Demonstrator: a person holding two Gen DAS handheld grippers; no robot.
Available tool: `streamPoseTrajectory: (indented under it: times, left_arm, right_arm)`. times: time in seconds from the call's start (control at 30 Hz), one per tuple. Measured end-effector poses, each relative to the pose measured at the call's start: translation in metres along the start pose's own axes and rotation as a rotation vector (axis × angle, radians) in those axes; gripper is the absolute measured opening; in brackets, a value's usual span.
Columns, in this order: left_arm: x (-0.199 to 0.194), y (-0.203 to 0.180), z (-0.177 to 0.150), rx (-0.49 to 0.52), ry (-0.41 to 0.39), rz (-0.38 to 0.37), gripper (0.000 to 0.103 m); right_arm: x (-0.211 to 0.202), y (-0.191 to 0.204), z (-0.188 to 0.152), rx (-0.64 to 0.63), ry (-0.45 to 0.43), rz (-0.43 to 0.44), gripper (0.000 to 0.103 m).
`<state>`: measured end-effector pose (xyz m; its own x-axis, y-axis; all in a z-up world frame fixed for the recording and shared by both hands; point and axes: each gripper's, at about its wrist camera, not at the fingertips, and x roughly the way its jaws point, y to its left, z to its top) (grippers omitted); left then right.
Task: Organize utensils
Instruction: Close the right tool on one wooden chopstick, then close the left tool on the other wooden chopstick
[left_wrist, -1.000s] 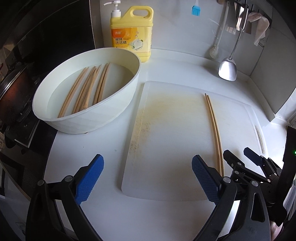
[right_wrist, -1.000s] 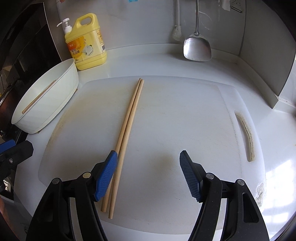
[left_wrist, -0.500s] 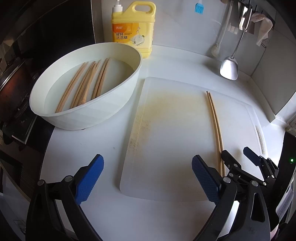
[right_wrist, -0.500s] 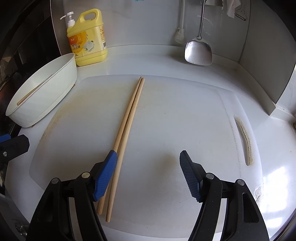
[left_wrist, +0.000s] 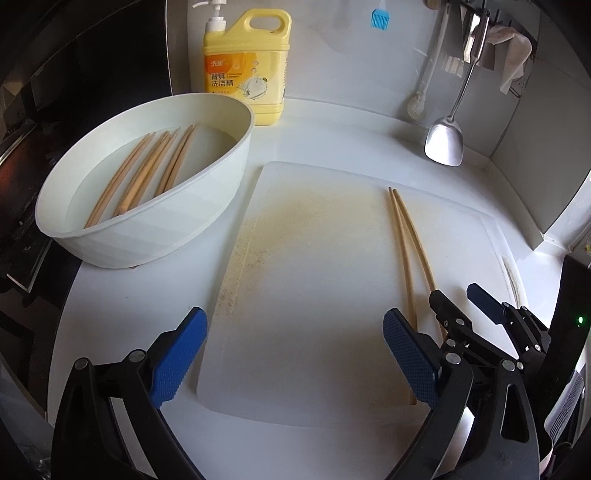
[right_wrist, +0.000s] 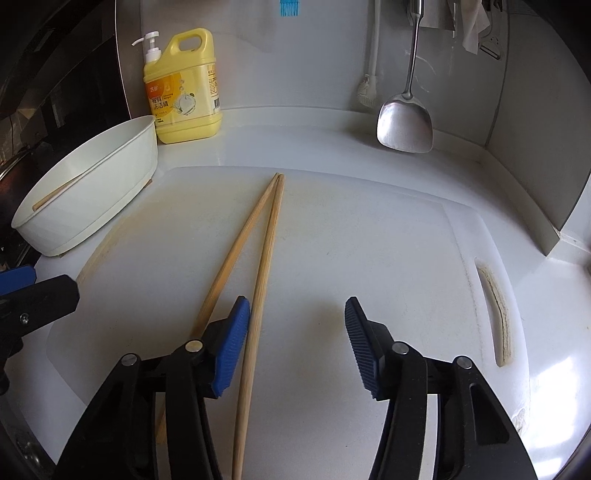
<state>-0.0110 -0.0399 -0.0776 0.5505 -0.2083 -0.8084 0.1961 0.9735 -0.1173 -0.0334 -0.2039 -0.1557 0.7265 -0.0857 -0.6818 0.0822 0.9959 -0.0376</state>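
Two wooden chopsticks (right_wrist: 258, 266) lie on a white cutting board (right_wrist: 369, 240), tips together at the far end and spread apart near me; they also show in the left wrist view (left_wrist: 404, 236). My right gripper (right_wrist: 297, 339) is open low over the board, its left pad (right_wrist: 231, 343) between the two sticks. It shows in the left wrist view (left_wrist: 461, 306). My left gripper (left_wrist: 291, 354) is open and empty over the board's (left_wrist: 314, 277) near left part. A white bowl (left_wrist: 207, 206) at the left holds several chopsticks (left_wrist: 147, 177) in water.
A yellow dish-soap bottle (left_wrist: 243, 70) stands behind the bowl. A metal spatula (right_wrist: 404, 125) and a brush (right_wrist: 369, 85) hang on the back wall. A dark stove edge (left_wrist: 22, 221) borders the counter at the left. A wall panel (right_wrist: 535, 129) closes the right.
The two chopsticks have spread apart at the near end. My right gripper has moved forward so its left pad sits between them. My left gripper has drawn back slightly.
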Motion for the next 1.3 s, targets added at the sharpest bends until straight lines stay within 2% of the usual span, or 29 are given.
streamPoseTrajectory:
  times: [0.1,0.17,0.33,0.77,1.1,1.23,1.3]
  left_arm:
    - [0.011,-0.011,-0.003,-0.003,-0.01,-0.019,0.094]
    - [0.018,-0.018,-0.005,-0.001,-0.016,-0.035,0.094]
    - [0.027,-0.03,-0.005,-0.003,-0.016,-0.036,0.094]
    - [0.048,-0.06,0.006,0.016,0.013,0.015,0.094]
    - [0.065,-0.07,0.012,0.017,0.045,0.045,0.094]
    - [0.068,-0.071,0.014,0.019,0.04,0.068,0.094]
    - [0.07,-0.073,0.015,0.027,0.042,0.089,0.095]
  right_arm:
    - [-0.002,-0.001,-0.001,-0.03,-0.016,0.012,0.032]
    - [-0.003,-0.004,-0.001,-0.038,-0.024,0.011,0.016]
    - [-0.004,-0.017,-0.001,-0.022,-0.029,0.026,0.007]
    - [-0.004,-0.065,0.002,0.065,-0.012,-0.002,0.007]
    - [-0.001,-0.077,0.005,0.1,-0.007,0.021,0.007]
    - [0.003,-0.075,0.01,0.083,-0.003,0.029,0.013]
    - [0.006,-0.073,0.014,0.063,0.0,0.026,0.019]
